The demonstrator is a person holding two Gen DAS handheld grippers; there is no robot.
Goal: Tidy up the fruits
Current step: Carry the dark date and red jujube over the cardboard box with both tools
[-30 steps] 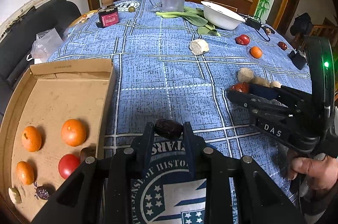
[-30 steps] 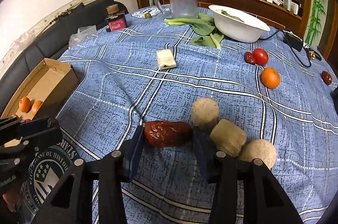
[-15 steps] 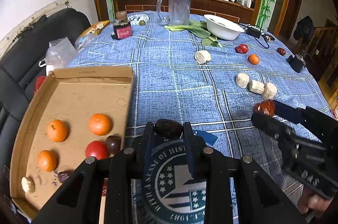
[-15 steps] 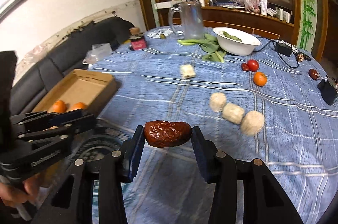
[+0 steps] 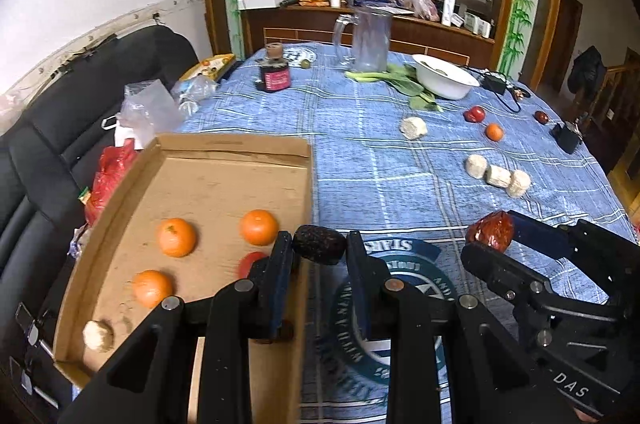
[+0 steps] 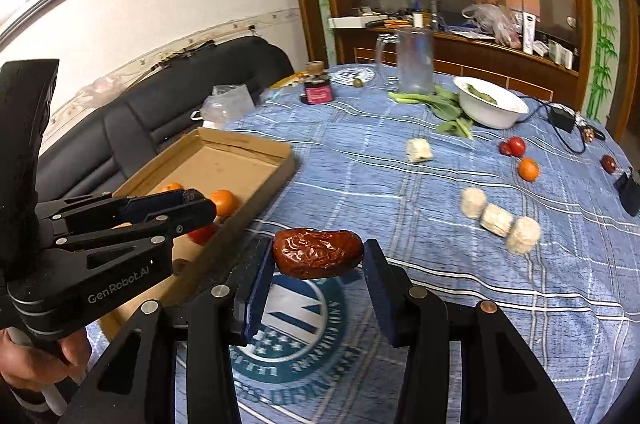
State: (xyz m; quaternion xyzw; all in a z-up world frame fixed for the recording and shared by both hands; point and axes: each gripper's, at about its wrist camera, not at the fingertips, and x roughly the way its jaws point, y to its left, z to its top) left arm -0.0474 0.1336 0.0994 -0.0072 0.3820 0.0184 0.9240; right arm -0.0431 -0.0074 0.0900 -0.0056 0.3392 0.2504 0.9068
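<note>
Home dining room: sofa point(image 5: 80, 112), sideboard point(image 5: 360, 20)

The left tool point(image 5: 319, 256) points forward and down, its two fingers point(image 5: 280, 264) closed tight on a small dark fruit pinched at their tips. The right tool point(image 6: 318, 264) angles down likewise, its blue-padded fingers point(image 6: 378, 288) set wider and clamped endwise on a wrinkled reddish fruit. Each tool shows side-on in the other's view. A bare hand point(image 6: 36, 372) grips the left tool's handle from below.
</note>
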